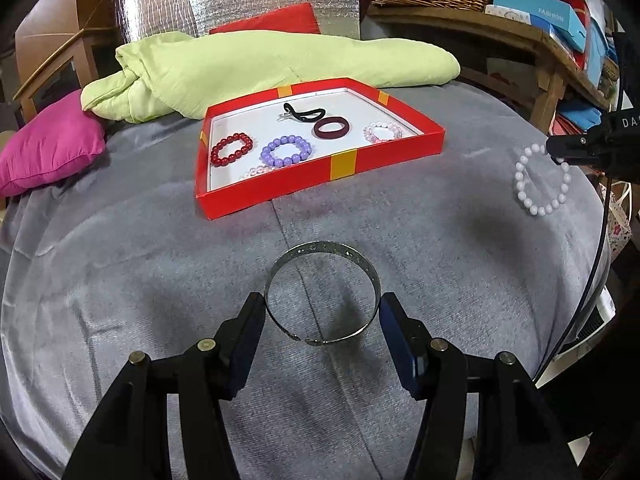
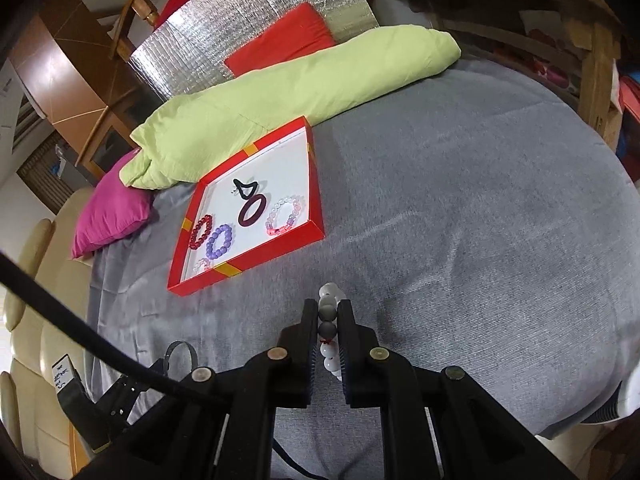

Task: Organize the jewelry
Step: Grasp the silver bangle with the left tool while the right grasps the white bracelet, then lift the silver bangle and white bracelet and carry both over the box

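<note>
The tray (image 1: 340, 168) is red with yellow-orange bands and a white floor, centre of the left wrist view; in it lie a dark red bead bracelet (image 1: 232, 149), a lilac bead bracelet (image 1: 286, 151), a maroon ring (image 1: 330, 128), a black clip (image 1: 304, 113) and a pale pink bead bracelet (image 1: 383, 133). The bedcover (image 1: 160, 264) is grey; the quilt (image 1: 256, 68) pale green; the cushion (image 1: 52, 144) at left magenta; the bangle (image 1: 320, 292) at lower centre silver; the white bead bracelet (image 1: 544, 180) hangs at right.
</note>
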Demonstrator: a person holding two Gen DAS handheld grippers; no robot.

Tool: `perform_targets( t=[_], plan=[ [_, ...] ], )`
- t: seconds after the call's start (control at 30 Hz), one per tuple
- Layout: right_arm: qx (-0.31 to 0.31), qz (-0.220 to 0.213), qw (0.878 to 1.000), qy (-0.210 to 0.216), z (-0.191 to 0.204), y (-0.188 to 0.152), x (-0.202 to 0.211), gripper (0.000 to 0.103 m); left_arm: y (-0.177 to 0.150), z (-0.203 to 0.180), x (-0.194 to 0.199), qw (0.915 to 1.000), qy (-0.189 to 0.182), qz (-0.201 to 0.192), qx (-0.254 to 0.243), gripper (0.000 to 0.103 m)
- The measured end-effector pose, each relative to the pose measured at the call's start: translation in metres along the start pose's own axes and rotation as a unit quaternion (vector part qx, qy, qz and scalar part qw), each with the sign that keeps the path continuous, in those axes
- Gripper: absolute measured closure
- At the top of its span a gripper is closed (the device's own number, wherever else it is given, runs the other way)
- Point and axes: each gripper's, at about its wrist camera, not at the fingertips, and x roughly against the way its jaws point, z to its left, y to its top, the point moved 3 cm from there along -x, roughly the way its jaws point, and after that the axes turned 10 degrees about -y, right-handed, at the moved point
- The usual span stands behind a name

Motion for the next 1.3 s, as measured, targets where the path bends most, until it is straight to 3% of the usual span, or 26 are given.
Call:
perform_targets(
  t=[0.47,1.3],
  plan=[
    [0.007,0.005,1.0,-0.001,0.004,0.0,-0.011,0.092,0.019,-0.011,-0.01,0.9998,-0.012,-0.011,0.014,0.042],
    [-0.016,0.011,1.0,0.01,-0.007,0.014,-0.028,0.093,0.042,-0.048,-0.032,0.9984,-0.053,-0.016,-0.012,0.042]
  ],
)
